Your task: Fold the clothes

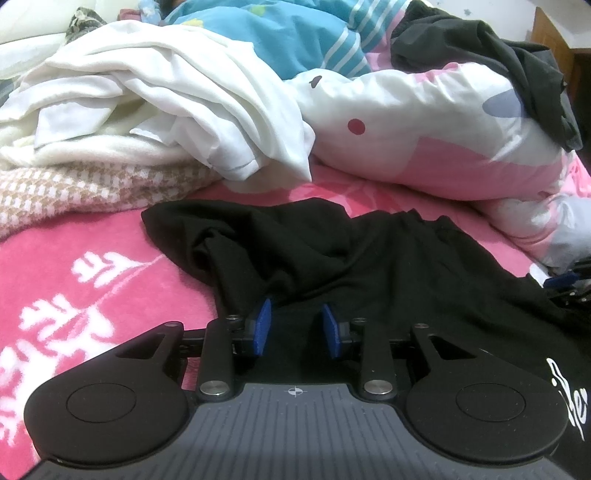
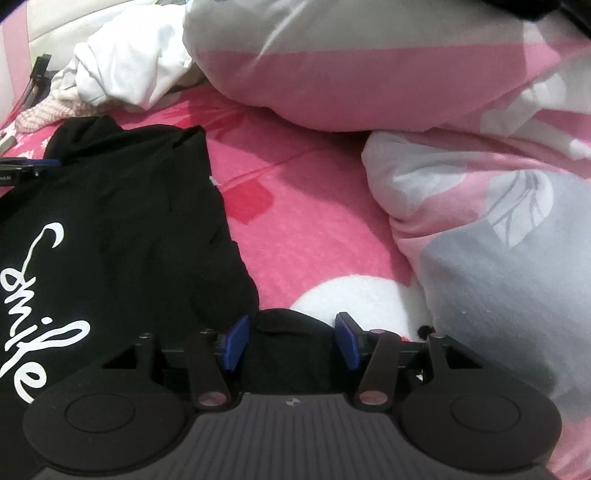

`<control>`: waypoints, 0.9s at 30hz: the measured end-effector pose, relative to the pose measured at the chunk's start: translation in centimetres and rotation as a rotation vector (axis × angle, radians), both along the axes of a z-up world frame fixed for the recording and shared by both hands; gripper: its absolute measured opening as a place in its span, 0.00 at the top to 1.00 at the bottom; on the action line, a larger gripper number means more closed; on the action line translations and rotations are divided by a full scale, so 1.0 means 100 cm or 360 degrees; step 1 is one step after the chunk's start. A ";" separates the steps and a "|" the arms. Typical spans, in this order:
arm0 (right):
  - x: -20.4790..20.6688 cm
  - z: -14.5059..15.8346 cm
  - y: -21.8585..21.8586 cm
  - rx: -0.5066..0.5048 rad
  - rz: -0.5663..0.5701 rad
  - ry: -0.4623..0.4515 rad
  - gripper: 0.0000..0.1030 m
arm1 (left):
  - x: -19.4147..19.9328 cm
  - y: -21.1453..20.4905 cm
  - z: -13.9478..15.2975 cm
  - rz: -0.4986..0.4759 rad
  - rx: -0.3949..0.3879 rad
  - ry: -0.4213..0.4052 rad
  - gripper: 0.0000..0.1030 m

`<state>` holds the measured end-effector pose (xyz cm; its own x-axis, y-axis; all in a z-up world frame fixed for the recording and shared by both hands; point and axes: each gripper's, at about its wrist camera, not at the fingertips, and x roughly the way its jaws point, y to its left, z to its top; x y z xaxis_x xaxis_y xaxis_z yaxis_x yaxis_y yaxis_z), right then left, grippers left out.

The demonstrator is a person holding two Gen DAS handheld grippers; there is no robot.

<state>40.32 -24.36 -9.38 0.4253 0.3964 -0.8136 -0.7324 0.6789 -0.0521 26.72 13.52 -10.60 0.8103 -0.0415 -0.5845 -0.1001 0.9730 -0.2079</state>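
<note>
On the pink blanket (image 1: 92, 266) lay the black shirt (image 1: 369, 258). Nearest, the left gripper (image 1: 296, 330) rested over its cloth, jaws parted, nothing pinched. The right gripper (image 2: 291, 343) stood at the shirt's right edge, jaws apart around a black fold, pads clear. Beyond the shirt lay white laundry (image 1: 147, 103) and a duvet (image 1: 424, 140).

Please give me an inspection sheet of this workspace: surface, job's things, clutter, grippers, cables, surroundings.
Surface: pink blanket with white leaf print.
Job's things: black T-shirt, crumpled, white lettering.
Clutter: white clothes, checked cloth, dark garment on the pink-and-white duvet.
Grippers: left gripper open over the shirt; right gripper open, shirt edge between its jaws.
Cables: nothing seen.
Surroundings: blue striped bedding behind.
</note>
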 end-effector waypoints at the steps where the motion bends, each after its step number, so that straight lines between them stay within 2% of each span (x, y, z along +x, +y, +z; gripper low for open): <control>1: 0.003 0.000 -0.002 0.0014 -0.0002 0.0014 0.47 | 0.000 0.000 0.000 -0.0001 0.0001 0.0000 0.69; 3: 0.008 0.002 -0.005 0.0033 -0.0022 0.0026 0.46 | 0.000 0.000 0.000 -0.0002 0.0005 -0.0001 0.69; 7: 0.013 -0.003 -0.005 0.0028 -0.0068 0.0070 0.31 | 0.000 -0.001 0.000 -0.0003 0.0009 -0.0003 0.68; 9: 0.009 -0.004 -0.003 0.0020 -0.0087 0.0080 0.31 | 0.000 -0.001 0.000 -0.0003 0.0008 -0.0003 0.68; 10: 0.004 -0.003 -0.001 0.0009 -0.0090 0.0070 0.33 | 0.000 -0.001 0.000 -0.0003 0.0008 -0.0003 0.68; 12: -0.005 -0.002 0.002 -0.0012 -0.0097 0.0048 0.52 | 0.000 -0.001 0.000 -0.0004 0.0008 -0.0004 0.68; 13: -0.013 0.000 0.004 -0.0029 -0.0099 -0.0007 0.77 | 0.000 -0.001 0.000 -0.0004 0.0008 -0.0004 0.68; 14: -0.021 0.002 0.007 -0.0046 -0.0101 -0.0067 0.98 | 0.000 -0.001 0.000 -0.0004 0.0007 -0.0004 0.68; 16: -0.037 0.005 0.012 -0.0081 -0.0105 -0.0186 0.98 | 0.000 0.000 -0.001 -0.0003 0.0001 -0.0005 0.68; 18: -0.048 0.012 0.008 -0.0049 -0.0197 -0.0360 0.98 | -0.001 0.000 -0.001 -0.0003 0.0000 -0.0005 0.68; 21: -0.048 0.012 -0.005 -0.0015 -0.0465 -0.0544 0.98 | -0.001 0.000 0.000 -0.0002 0.0000 -0.0005 0.68; 23: -0.040 0.002 -0.016 0.0046 -0.0600 -0.0537 0.98 | -0.001 0.000 0.000 -0.0002 0.0000 -0.0005 0.68; 27: -0.024 -0.025 -0.021 0.0047 -0.0742 -0.0516 0.96 | -0.001 0.000 -0.001 -0.0002 -0.0002 -0.0005 0.68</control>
<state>37.94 -26.49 -11.83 0.7869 0.1273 -0.6039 -0.3045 0.9312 -0.2005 26.64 13.51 -10.65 0.8122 -0.0430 -0.5818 -0.0985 0.9729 -0.2094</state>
